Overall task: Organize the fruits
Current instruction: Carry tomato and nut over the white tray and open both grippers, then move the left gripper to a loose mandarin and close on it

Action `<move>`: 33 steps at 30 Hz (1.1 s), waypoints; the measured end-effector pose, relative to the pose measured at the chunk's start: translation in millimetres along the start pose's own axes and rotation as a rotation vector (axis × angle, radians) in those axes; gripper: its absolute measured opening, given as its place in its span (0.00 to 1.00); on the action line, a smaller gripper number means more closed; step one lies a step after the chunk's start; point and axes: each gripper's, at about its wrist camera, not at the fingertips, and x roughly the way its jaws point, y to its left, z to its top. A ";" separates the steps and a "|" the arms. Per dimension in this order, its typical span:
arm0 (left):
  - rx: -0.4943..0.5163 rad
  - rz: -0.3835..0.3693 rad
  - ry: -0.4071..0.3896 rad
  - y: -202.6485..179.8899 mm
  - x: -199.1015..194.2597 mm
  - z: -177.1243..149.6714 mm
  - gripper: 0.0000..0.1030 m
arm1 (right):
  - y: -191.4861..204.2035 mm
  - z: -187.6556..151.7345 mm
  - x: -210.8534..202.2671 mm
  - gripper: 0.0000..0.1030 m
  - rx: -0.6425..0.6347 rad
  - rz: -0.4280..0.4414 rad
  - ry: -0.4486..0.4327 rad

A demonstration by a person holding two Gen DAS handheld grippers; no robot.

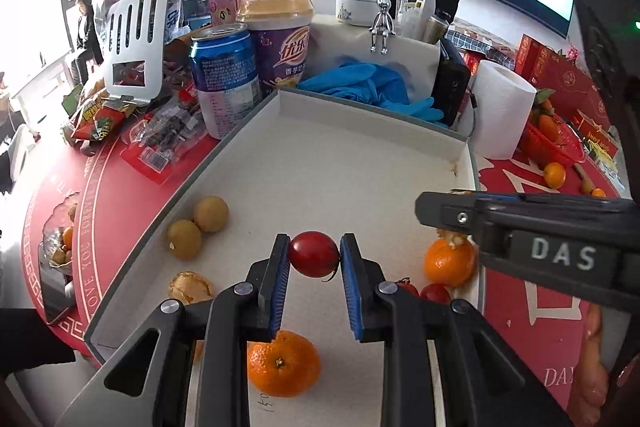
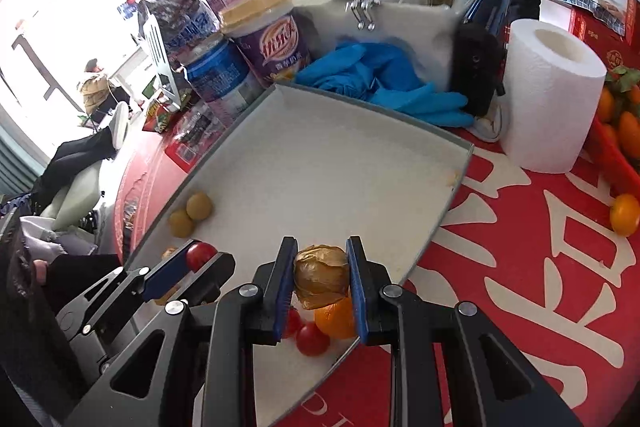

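Red printed tablecloth (image 1: 116, 211) under a shallow grey-rimmed white tray (image 1: 320, 163), clutter behind it. Left wrist view, as I log it: my left gripper (image 1: 315, 255) has its blue pads closed onto a cherry tomato (image 1: 314, 253), held above the tray floor. Two yellow-green round fruits (image 1: 198, 227) touch each other by the tray's left wall; a papery husked fruit (image 1: 190, 286) lies nearer the camera on that side. One mandarin (image 1: 283, 363) sits under the fingers; a partly peeled mandarin (image 1: 450, 263) and two more cherry tomatoes (image 1: 434, 293) sit at the right wall. Behind the tray: blue can (image 1: 224, 79), purple milk-tea cup (image 1: 280, 39), blue gloves (image 1: 372, 87), paper roll (image 1: 500, 107). Right wrist view: my right gripper (image 2: 321, 275) is clamped on a brown husked ground cherry (image 2: 321, 275), held over the tray's near right corner (image 2: 452, 187), above an orange mandarin (image 2: 336, 319) and red tomatoes (image 2: 312, 339). Left gripper with tomato (image 2: 200, 255) shows at the left. Loose mandarin (image 2: 625, 214) rests on the cloth, well apart.
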 end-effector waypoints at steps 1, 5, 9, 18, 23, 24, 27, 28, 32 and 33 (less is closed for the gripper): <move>0.003 0.004 0.000 -0.2 0.3 -0.3 0.30 | -0.4 0.1 2.1 0.25 0.000 -0.002 0.007; 0.017 0.029 -0.038 -2.0 -5.7 -1.9 0.84 | -3.0 2.3 5.0 0.71 0.012 0.011 0.019; 0.049 0.047 -0.077 -6.1 -16.7 -0.1 0.85 | 0.1 6.0 -6.4 0.81 0.005 0.014 -0.030; 0.071 -0.006 -0.062 -20.2 -38.0 7.3 0.85 | -32.6 0.2 -36.5 1.00 0.064 -0.028 -0.056; 0.131 -0.087 -0.059 -49.7 -61.0 16.3 0.85 | -82.0 -21.9 -55.8 1.00 0.143 -0.139 -0.045; 0.142 -0.100 -0.057 -55.6 -64.2 17.7 0.85 | -92.2 -27.9 -59.4 1.00 0.156 -0.168 -0.043; 0.190 -0.164 -0.047 -85.0 -75.8 27.3 0.85 | -129.5 -54.6 -73.7 1.00 0.199 -0.273 -0.024; 0.205 -0.200 -0.035 -99.2 -78.6 32.4 0.85 | -144.3 -65.8 -78.2 1.00 0.222 -0.313 -0.015; 0.234 -0.296 0.008 -147.4 -77.2 52.4 0.85 | -185.1 -104.4 -94.6 1.00 0.285 -0.425 0.003; 0.244 -0.305 0.009 -157.9 -75.8 55.9 0.85 | -191.2 -112.9 -100.7 1.00 0.287 -0.456 -0.004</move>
